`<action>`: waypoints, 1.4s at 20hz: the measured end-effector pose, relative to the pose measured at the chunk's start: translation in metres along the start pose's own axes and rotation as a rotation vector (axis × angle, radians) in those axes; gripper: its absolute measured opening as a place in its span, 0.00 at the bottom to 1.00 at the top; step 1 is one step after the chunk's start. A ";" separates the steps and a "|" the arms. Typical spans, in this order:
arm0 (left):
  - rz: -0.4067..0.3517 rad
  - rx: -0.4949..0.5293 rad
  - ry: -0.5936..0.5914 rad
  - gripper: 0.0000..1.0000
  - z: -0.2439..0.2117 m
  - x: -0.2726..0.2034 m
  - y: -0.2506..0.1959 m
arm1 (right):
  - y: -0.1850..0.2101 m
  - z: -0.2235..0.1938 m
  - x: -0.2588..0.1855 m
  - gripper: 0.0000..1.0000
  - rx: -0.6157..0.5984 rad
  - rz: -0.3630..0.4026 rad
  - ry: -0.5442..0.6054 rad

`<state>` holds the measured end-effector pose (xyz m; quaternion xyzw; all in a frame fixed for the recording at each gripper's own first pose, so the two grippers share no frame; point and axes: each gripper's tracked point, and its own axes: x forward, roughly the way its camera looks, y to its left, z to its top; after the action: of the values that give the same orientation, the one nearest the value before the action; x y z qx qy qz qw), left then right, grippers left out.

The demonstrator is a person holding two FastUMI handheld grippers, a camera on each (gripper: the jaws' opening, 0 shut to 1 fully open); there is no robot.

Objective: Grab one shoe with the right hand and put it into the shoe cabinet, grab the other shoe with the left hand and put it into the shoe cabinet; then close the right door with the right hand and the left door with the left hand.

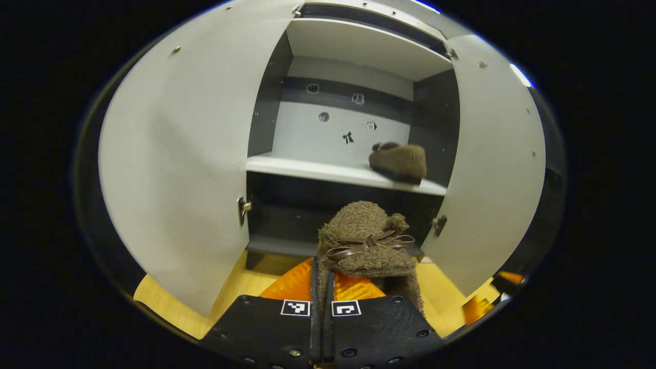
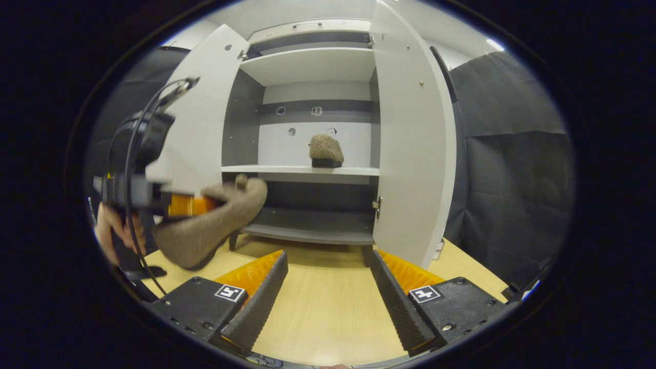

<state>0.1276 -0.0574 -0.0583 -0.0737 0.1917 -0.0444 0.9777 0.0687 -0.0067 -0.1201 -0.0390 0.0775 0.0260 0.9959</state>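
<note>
A fuzzy brown slipper with a bow (image 1: pixel 366 241) hangs in front of the open cabinet, with my left gripper (image 1: pixel 322 302) shut on its edge. The right gripper view shows that same slipper (image 2: pixel 215 225) held up at the left by the other gripper and a hand (image 2: pixel 110 230). The second brown slipper (image 1: pixel 398 161) (image 2: pixel 326 150) rests on the white middle shelf (image 1: pixel 307 169) (image 2: pixel 277 168), towards its right side. My right gripper (image 2: pixel 328 287) stands open low over the wooden floor, nothing between its fingers.
Both white cabinet doors stand wide open: the left door (image 1: pixel 179 169) (image 2: pixel 197 123) and the right door (image 1: pixel 492 169) (image 2: pixel 412 148). A lower dark shelf (image 2: pixel 312 225) lies under the middle one. Black cloth wall (image 2: pixel 512 195) is at the right.
</note>
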 end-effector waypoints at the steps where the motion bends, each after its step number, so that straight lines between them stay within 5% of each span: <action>1: -0.008 -0.022 -0.038 0.00 0.029 0.010 -0.005 | -0.002 0.003 -0.001 1.00 -0.002 -0.004 -0.009; 5: 0.042 0.030 -0.130 0.01 0.123 0.058 -0.001 | -0.005 0.004 -0.004 1.00 0.003 -0.010 -0.015; 8: 0.072 0.039 -0.084 0.01 0.155 0.109 0.005 | -0.011 0.006 -0.008 1.00 0.010 -0.027 -0.018; 17: 0.189 -0.094 0.179 0.01 0.129 0.233 0.034 | -0.031 0.010 -0.008 1.00 0.015 -0.079 -0.022; 21: 0.222 -0.136 0.266 0.01 0.105 0.249 0.041 | -0.039 0.006 -0.006 1.00 0.014 -0.094 -0.013; 22: 0.228 -0.144 0.259 0.12 0.107 0.250 0.043 | -0.041 0.006 -0.006 1.00 0.015 -0.097 -0.011; 25: 0.214 -0.158 0.274 0.02 0.106 0.250 0.044 | -0.042 0.005 -0.003 1.00 0.018 -0.092 -0.006; 26: 0.188 -0.174 0.275 0.18 0.107 0.248 0.039 | -0.041 0.006 -0.002 1.00 0.017 -0.090 -0.009; 28: 0.159 -0.170 0.258 0.14 0.113 0.241 0.034 | -0.039 0.008 0.001 1.00 0.015 -0.082 -0.015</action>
<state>0.3946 -0.0377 -0.0488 -0.1344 0.3240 0.0402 0.9356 0.0727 -0.0452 -0.1096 -0.0347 0.0686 -0.0152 0.9969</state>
